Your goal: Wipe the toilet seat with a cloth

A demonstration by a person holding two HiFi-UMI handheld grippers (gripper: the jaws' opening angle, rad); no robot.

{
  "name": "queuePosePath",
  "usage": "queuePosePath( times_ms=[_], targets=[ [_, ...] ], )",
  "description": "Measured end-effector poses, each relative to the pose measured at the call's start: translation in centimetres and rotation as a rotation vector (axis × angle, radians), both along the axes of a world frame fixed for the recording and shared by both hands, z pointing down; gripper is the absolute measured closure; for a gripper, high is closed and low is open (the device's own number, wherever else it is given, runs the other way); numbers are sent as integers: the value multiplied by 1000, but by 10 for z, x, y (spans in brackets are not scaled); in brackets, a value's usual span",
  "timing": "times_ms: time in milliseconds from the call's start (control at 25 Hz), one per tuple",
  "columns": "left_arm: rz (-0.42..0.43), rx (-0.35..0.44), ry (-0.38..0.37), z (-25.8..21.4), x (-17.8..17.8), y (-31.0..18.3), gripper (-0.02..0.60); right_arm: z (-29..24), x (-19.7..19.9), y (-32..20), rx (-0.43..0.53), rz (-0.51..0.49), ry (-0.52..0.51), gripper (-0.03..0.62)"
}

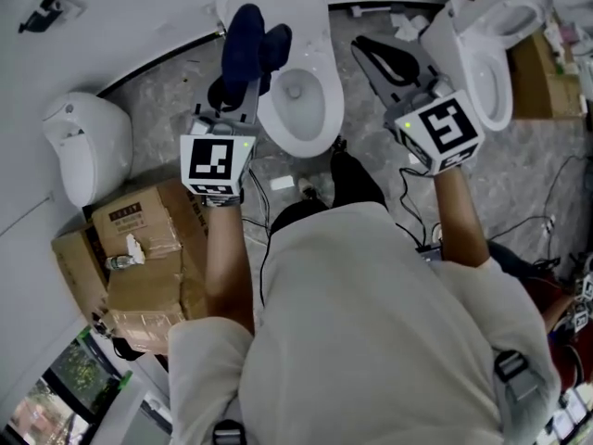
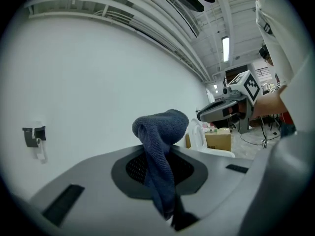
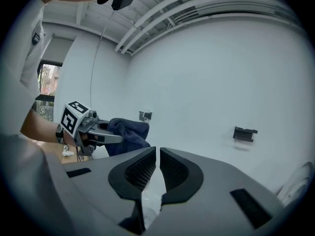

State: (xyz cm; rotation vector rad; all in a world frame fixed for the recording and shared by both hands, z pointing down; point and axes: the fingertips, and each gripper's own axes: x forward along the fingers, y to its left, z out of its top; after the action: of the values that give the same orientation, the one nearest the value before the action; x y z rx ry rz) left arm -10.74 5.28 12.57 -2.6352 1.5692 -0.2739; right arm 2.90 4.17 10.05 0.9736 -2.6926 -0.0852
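Near: both forearms reach forward over floor; box (image 1: 139,248) at near left, clear of work. Left tool (image 1: 239,95) clamped on cloth (image 1: 255,49), jaws pinching its middle, bunched end standing free beyond tips, likely the part meant for wiping. Right tool (image 1: 366,49) grips nothing, jaws almost together with narrow slit between; probably just spare. Both tools point roughly level, well above seat (image 1: 320,109). Cloth hangs over seat's left rim, apparently not touching. Second toilet (image 1: 491,54) far right.
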Motion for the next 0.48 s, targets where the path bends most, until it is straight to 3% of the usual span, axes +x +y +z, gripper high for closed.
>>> queuePosePath(
  times_ms=[240,480],
  targets=[
    [10,75,-43,-49,8,27,535,-39,-7,29,41,-30,-28,549],
    [24,97,-44,-67,18,57,535,-57,-8,57,64,-26,-35,549]
  ],
)
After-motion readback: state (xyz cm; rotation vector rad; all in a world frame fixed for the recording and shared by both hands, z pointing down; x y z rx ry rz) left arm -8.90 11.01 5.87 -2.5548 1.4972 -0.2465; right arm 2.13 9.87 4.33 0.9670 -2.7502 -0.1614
